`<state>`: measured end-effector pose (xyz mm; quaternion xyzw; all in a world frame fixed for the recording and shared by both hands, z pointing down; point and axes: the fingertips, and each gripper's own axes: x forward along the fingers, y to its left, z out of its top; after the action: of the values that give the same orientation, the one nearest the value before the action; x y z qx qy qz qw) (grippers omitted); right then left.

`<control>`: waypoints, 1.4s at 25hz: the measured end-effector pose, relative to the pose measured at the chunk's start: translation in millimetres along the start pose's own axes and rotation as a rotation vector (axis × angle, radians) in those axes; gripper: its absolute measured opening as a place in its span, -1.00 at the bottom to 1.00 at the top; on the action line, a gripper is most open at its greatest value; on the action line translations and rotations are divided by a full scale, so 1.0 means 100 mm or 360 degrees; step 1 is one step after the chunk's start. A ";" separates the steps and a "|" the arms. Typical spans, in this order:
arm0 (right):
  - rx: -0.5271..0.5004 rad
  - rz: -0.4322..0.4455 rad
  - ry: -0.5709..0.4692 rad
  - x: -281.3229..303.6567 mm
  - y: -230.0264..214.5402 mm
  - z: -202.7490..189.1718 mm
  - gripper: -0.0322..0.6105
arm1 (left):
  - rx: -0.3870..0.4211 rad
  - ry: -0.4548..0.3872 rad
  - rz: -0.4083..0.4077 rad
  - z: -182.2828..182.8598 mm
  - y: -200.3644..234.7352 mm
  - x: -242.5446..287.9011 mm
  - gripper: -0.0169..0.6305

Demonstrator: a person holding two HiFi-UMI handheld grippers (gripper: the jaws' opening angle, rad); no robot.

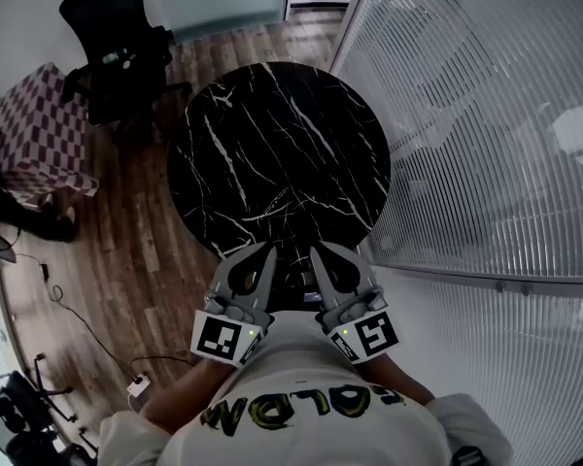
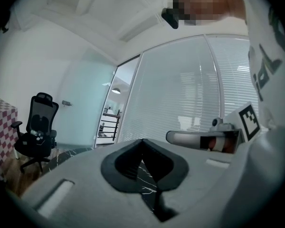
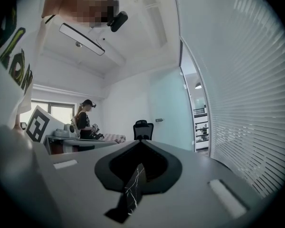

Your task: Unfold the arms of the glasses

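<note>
No glasses show in any view. The round black marble table (image 1: 272, 153) lies in front of me, its top bare where it shows. My left gripper (image 1: 269, 249) and my right gripper (image 1: 314, 250) are held side by side close to my chest, over the table's near edge, both pointing roughly level across it. In the left gripper view the left gripper (image 2: 142, 140) has its jaws meeting at the tips, with nothing between them. The right gripper (image 3: 140, 141) is likewise shut and empty in its own view. The marble shows through the gap behind each pair of jaws.
A black office chair (image 1: 117, 47) stands beyond the table at the left, beside a table with a checkered cloth (image 1: 39, 129). A glass wall with blinds (image 1: 486, 115) runs along the right. Cables (image 1: 78, 309) lie on the wooden floor. Another person (image 3: 83, 120) stands far off.
</note>
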<state>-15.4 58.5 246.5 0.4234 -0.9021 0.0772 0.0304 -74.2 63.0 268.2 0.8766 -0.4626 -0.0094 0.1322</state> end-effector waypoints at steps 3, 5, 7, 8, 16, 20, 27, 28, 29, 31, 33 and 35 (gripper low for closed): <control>-0.0012 0.0017 0.0006 -0.02 -0.05 0.04 -0.89 | -0.0006 -0.0033 0.0020 0.09 -0.07 0.05 -0.94; -0.0017 0.0022 0.0011 -0.02 -0.10 0.04 -0.89 | -0.0002 -0.0051 0.0027 0.12 -0.10 0.09 -0.94; -0.0016 0.0022 0.0022 -0.03 -0.14 0.04 -0.89 | 0.0022 -0.0012 0.0025 0.05 -0.11 0.10 -0.94; -0.0017 0.0024 0.0030 -0.04 -0.15 0.03 -0.89 | 0.0029 0.0016 0.0025 0.00 -0.11 0.11 -0.94; 0.0041 0.0053 0.0198 -0.08 -0.24 -0.36 -0.89 | -0.0064 0.0157 0.0074 -0.40 -0.10 0.20 -0.94; 0.0054 0.0063 0.0248 -0.09 -0.29 -0.54 -0.89 | -0.0063 0.0243 0.0068 -0.62 -0.08 0.23 -0.94; -0.0016 0.0072 0.0317 0.00 -0.50 -0.75 -0.89 | 0.0001 0.0305 0.0083 -0.76 0.11 0.36 -0.90; -0.0026 0.0079 0.0328 0.01 -0.52 -0.78 -0.89 | 0.0014 0.0320 0.0083 -0.81 0.13 0.37 -0.89; -0.0039 0.0088 0.0340 0.03 -0.53 -0.82 -0.89 | 0.0026 0.0337 0.0082 -0.85 0.16 0.40 -0.89; -0.0051 0.0108 0.0361 0.07 -0.54 -0.90 -0.89 | 0.0050 0.0373 0.0080 -0.97 0.22 0.45 -0.88; -0.0043 0.0127 0.0375 0.13 -0.54 -0.98 -0.89 | 0.0075 0.0423 0.0080 -1.10 0.29 0.49 -0.87; -0.0036 0.0147 0.0399 0.19 -0.54 -1.09 -0.89 | 0.0095 0.0478 0.0081 -1.24 0.36 0.53 -0.85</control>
<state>13.3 28.2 362.4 0.3680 -0.9106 0.1207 0.1441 -56.2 28.4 402.5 0.8597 -0.4597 0.1389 0.1740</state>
